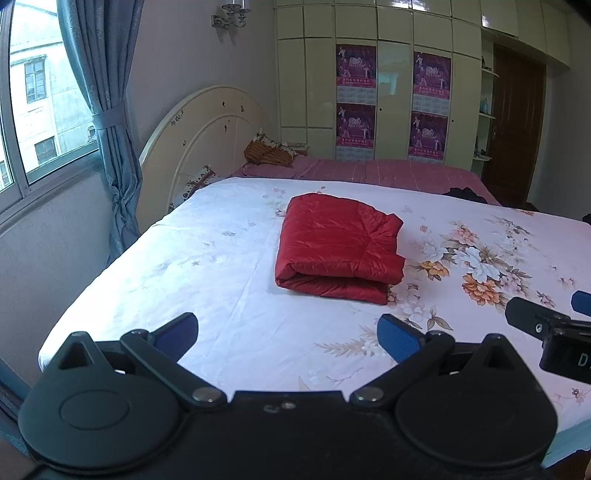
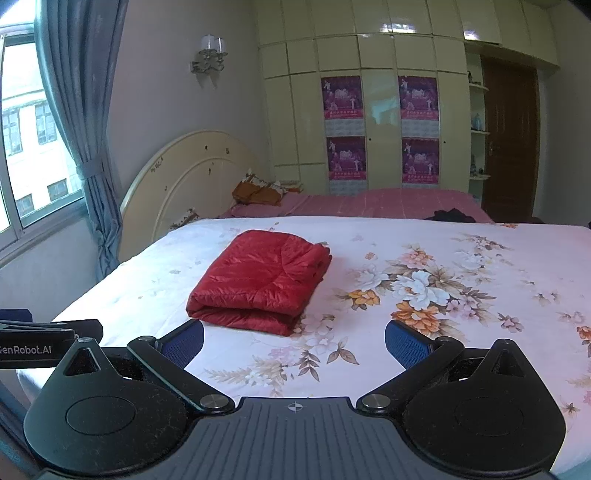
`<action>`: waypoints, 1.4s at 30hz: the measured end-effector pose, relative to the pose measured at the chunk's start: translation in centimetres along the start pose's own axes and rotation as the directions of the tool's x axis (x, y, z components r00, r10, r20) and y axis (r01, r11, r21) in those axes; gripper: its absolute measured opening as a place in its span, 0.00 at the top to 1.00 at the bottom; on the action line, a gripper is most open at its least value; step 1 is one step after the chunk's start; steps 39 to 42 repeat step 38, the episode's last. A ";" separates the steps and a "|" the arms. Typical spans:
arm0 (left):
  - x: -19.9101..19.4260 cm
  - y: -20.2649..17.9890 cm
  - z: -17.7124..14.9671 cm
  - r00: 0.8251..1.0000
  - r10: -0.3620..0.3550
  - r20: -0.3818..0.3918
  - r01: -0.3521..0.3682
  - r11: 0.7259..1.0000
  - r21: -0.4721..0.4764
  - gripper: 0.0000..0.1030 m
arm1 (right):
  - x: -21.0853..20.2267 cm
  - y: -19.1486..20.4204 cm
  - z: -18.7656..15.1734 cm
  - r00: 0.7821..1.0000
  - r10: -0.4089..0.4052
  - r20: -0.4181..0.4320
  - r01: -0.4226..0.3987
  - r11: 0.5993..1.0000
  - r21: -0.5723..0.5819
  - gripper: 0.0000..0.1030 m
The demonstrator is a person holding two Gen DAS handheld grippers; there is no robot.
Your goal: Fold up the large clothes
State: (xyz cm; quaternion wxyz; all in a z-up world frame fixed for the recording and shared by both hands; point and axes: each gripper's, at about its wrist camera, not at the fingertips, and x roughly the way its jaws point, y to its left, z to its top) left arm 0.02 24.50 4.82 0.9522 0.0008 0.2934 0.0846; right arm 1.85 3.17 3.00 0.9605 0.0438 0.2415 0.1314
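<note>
I see the red jacket (image 1: 338, 245) lying folded on the white flowered bed sheet (image 1: 207, 266), a little ahead of both grippers. My left gripper (image 1: 288, 330) has its jaws spread wide and holds nothing. My right gripper (image 2: 294, 341) is the same (blue pads apart, above the sheet), well clear of the jacket.

Soft daylight from the blown-out window (image 1: 33, 110), glare on glossy wardrobe doors (image 2: 384, 27), heavy fisheye bending at edges.
</note>
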 end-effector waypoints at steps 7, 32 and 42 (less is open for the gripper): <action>0.6 0.3 0.2 1.000 0.001 -0.009 -0.001 1.000 -0.006 0.00 | 0.2 0.1 0.1 1.000 0.002 -0.004 -0.002 1.000 0.001 0.00; 6.3 1.3 1.5 0.998 -0.028 -0.061 0.028 1.000 0.012 0.01 | 5.7 0.3 0.4 0.996 -0.010 -0.088 0.011 1.000 0.011 0.00; 10.0 1.9 2.4 0.998 -0.037 -0.049 0.037 0.999 -0.005 0.00 | 8.4 -0.8 0.2 0.991 -0.040 -0.128 0.044 0.999 0.022 0.00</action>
